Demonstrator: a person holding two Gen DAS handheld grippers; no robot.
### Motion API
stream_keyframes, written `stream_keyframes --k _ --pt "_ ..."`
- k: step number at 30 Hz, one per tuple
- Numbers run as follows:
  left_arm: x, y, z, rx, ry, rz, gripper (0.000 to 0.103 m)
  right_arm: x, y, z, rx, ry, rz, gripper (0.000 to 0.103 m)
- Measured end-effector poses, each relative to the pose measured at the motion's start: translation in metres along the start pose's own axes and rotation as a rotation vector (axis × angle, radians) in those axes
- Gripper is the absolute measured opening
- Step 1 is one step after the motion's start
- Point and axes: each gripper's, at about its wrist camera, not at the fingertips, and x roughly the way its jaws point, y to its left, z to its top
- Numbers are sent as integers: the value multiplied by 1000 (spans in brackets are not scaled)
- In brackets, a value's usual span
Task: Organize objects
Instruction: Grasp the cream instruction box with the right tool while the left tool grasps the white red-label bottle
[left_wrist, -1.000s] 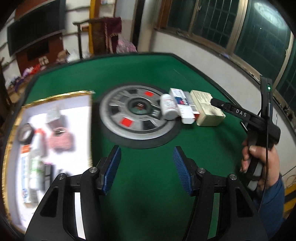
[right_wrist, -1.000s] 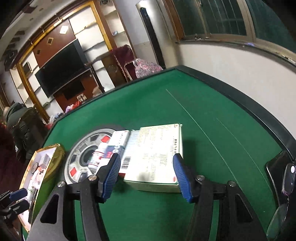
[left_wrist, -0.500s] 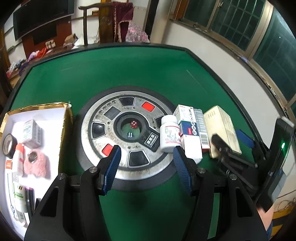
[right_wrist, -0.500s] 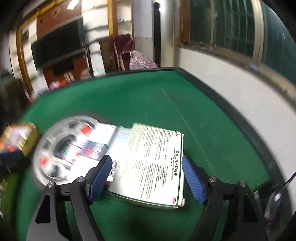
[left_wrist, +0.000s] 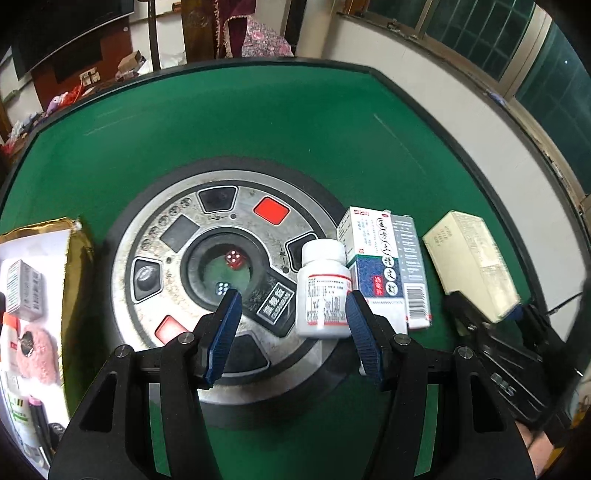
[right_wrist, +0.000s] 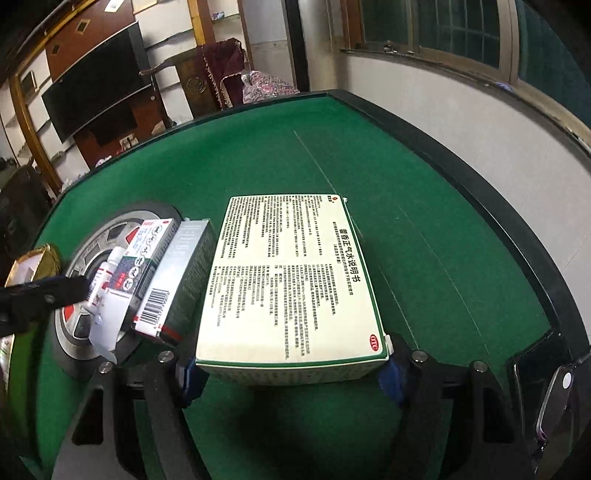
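The right gripper has just been closing, now grasping the cream box; left gripper, released, should be centring on the bottle.

Left gripper gapes; right gripper just narrowed, angled down.

we see open green felt beyond the round centre console, free to cross. on its right a white bottle, a blue-and-white box touching it, and a cream box crowd together. the gold-rimmed tray blocks the left edge.
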Motion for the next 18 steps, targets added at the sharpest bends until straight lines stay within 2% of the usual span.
stream_keyframes --k 2,7,9,10,11,12,13,15,18 --pt "7 -3 4 -4 9 -14 59 -4 0 0 3 -10 -2 75" --pt "31 -9 12 0 62 19 59 -13 2 4 1 -44 -7 75" --pt "29 -10 12 16 36 19 58 -12 4 7 0 -48 -10 75" --pt "27 -9 11 22 26 15 43 -12 4 8 2 -51 -10 75" --pt "24 -7 10 20 21 21 35 -13 3 8 4 -56 -9 75" --pt "20 -3 7 16 16 55 35 -13 3 9 7 -62 -10 75" --pt "17 2 3 7 14 56 35 -13 3 10 9 -65 -10 75" --pt "6 11 -8 5 3 12 35 -13 1 11 16 -69 -6 75" --pt "-15 22 -33 5 -14 22 35 -13 -1 10 29 -88 21 74"
